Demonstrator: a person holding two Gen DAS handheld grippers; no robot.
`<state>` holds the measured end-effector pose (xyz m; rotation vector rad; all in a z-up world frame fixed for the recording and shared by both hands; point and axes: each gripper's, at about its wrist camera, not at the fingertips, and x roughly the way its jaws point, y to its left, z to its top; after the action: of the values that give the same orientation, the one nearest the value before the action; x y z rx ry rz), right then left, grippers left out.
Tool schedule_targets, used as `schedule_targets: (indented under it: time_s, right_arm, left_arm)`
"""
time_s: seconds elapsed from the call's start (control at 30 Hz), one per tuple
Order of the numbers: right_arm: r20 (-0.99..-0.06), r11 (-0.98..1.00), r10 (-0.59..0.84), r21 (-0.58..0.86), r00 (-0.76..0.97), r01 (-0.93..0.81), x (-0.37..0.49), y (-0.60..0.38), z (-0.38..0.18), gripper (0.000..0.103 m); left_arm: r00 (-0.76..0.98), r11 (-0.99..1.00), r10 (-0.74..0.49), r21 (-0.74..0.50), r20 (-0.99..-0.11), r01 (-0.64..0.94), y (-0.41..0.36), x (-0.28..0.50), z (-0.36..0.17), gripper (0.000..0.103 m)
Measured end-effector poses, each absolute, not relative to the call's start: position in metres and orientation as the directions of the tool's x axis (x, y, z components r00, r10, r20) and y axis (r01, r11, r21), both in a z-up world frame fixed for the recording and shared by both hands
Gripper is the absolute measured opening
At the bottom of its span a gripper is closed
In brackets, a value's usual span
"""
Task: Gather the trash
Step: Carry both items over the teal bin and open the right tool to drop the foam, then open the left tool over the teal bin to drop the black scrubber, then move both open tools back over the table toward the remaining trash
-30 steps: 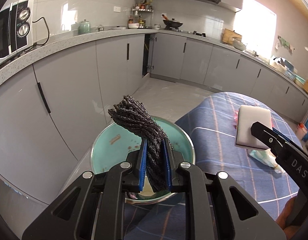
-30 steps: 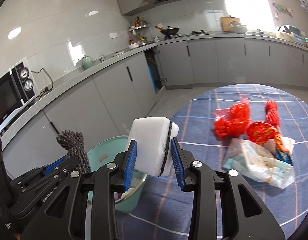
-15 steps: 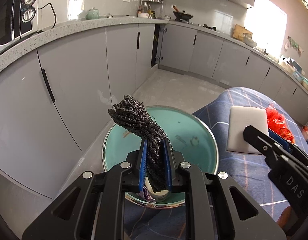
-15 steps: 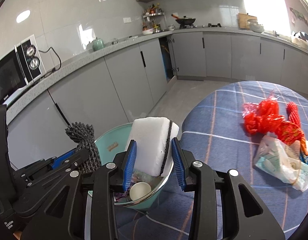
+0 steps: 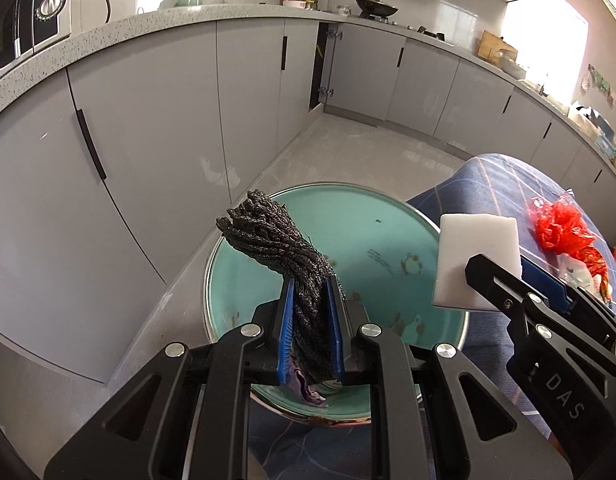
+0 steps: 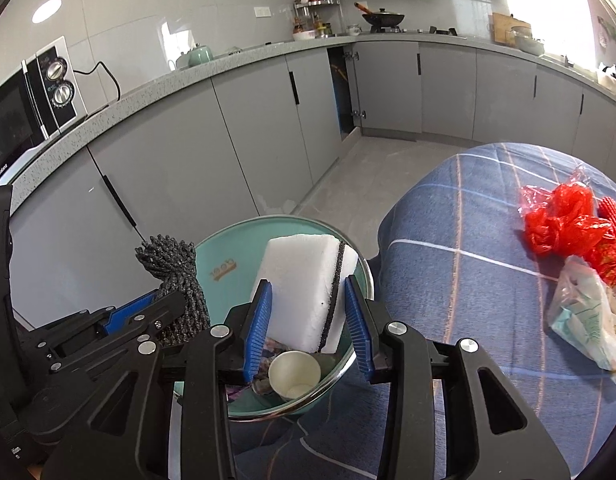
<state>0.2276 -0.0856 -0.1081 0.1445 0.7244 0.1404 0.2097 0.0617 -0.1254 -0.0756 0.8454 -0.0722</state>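
Sponge sits pinched in right gripper above teal bin.

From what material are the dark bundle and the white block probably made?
Dark bundle: probably knitted or twisted fabric, matte, by its ropy strands. White block: seemingly soft foam sponge, matte, with a rough black scouring layer on one side.

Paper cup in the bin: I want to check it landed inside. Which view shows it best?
The right wrist view: the paper cup lies in the teal bin, its open mouth visible below the white sponge. In the left wrist view it is hidden.
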Motion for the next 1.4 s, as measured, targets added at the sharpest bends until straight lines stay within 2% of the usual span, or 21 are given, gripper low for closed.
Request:
schedule_targets:
  time_s: [0.27, 0.3, 0.33, 0.4, 0.47, 0.53, 0.83, 1.07, 1.4]
  right_arm:
    - [-0.664, 0.979, 0.196, 0.180, 0.722, -0.100, 0.242, -0.078, -0.119, 0.041]
    - [-0.664, 0.977, 0.203, 0.186, 0.719, -0.104, 0.243, -0.079, -0.120, 0.045]
    - [-0.665, 0.975, 0.211, 0.194, 0.717, -0.108, 0.245, -0.079, -0.122, 0.056]
    - [-0.653, 0.973, 0.215, 0.207, 0.726, -0.102, 0.245, -0.083, -0.123, 0.063]
    - [-0.644, 0.972, 0.213, 0.213, 0.735, -0.096, 0.243, -0.088, -0.120, 0.063]
    - [-0.632, 0.973, 0.204, 0.214, 0.747, -0.085, 0.241, -0.092, -0.116, 0.063]
    - [-0.575, 0.976, 0.152, 0.218, 0.804, -0.029, 0.219, -0.121, -0.091, 0.063]
    - [-0.577, 0.971, 0.138, 0.240, 0.805, 0.006, 0.203, -0.140, -0.088, 0.063]
    - [-0.569, 0.969, 0.044, 0.223, 0.821, 0.102, 0.170, -0.189, -0.085, 0.063]
  left_arm:
    - [0.642, 0.997, -0.078, -0.077, -0.763, 0.029, 0.066, 0.218, -0.135, 0.017]
    - [0.637, 0.997, -0.074, -0.072, -0.767, 0.028, 0.066, 0.219, -0.136, 0.018]
    - [0.633, 0.997, -0.070, -0.068, -0.771, 0.027, 0.066, 0.221, -0.138, 0.019]
    - [0.626, 0.998, -0.062, -0.058, -0.777, 0.027, 0.065, 0.222, -0.139, 0.020]
    - [0.627, 0.998, -0.055, -0.054, -0.777, 0.022, 0.064, 0.222, -0.139, 0.035]
    - [0.635, 0.999, -0.041, -0.043, -0.772, 0.012, 0.065, 0.221, -0.137, 0.044]
    - [0.650, 0.999, -0.025, -0.034, -0.760, -0.001, 0.061, 0.212, -0.128, 0.045]
    - [0.674, 1.000, -0.029, -0.018, -0.738, 0.023, 0.044, 0.200, -0.116, 0.053]
    - [0.687, 0.995, -0.087, -0.026, -0.721, 0.099, 0.002, 0.187, -0.104, 0.053]
